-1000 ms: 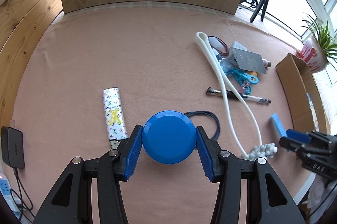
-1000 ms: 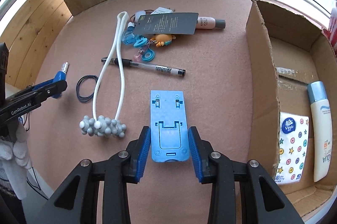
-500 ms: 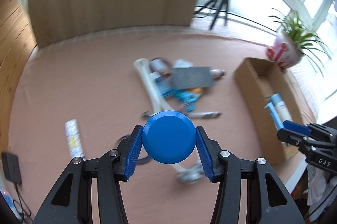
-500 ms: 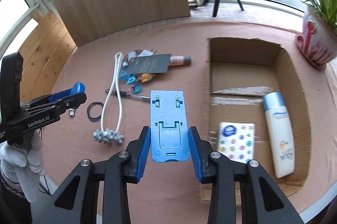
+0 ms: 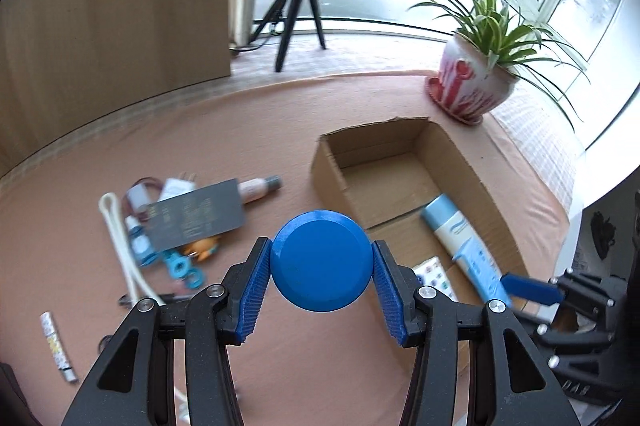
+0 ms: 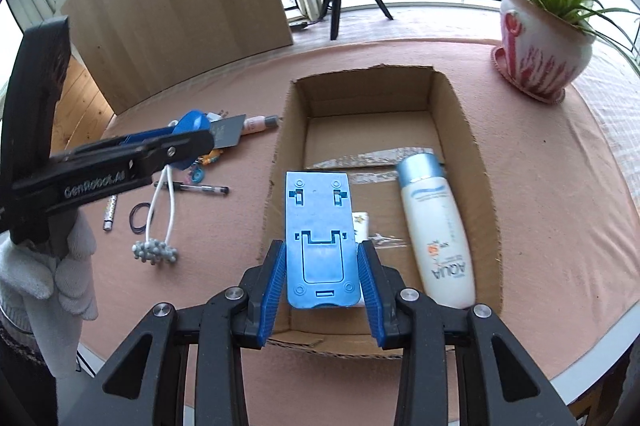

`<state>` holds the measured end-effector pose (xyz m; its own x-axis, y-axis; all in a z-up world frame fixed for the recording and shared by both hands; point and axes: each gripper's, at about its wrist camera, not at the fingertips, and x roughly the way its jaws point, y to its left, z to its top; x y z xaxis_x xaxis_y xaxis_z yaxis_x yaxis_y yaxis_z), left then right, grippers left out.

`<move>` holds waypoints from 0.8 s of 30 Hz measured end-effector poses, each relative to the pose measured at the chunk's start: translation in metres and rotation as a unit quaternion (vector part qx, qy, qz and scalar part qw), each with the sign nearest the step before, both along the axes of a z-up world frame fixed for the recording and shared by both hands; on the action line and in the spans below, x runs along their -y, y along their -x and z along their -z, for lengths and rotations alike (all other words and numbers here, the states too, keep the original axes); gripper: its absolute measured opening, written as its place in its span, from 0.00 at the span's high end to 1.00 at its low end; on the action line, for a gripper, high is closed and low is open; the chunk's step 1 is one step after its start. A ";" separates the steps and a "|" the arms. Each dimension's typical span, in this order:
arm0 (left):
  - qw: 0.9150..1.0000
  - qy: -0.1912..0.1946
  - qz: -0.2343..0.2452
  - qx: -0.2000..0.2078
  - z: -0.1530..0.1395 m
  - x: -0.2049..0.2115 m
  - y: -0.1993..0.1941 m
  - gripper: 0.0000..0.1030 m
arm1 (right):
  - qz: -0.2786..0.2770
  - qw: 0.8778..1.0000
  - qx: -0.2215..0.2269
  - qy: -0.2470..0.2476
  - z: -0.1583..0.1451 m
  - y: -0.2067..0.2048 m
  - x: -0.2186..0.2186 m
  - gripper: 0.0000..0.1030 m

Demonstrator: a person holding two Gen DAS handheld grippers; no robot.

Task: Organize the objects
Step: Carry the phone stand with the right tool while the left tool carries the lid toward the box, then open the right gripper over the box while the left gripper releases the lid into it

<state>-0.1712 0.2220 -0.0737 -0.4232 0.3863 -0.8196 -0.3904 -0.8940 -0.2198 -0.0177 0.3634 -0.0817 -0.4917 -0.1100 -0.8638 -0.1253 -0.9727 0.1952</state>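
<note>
Box (image 6: 472,162) lies open on the table (image 6: 560,210), directly under our right gripper (image 6: 322,276), whose fingers clamp the stand (image 6: 320,230), long axis toward 12. Our left gripper (image 5: 321,282) clamps the disc (image 5: 321,260); from there the box is at 1 o'clock, so right is nearer.

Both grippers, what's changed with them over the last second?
The right gripper lifted the blue phone stand off the cloth and carried it right, over the cardboard box. The left gripper rose and swung toward the box with the round blue lid. Both jaws stayed clamped. The lotion bottle in the box and the pen on the cloth did not move.
</note>
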 end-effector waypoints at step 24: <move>0.999 0.005 0.037 0.005 0.014 -0.103 0.024 0.29 | 0.009 1.000 0.009 0.007 0.014 -0.004 -0.039 0.49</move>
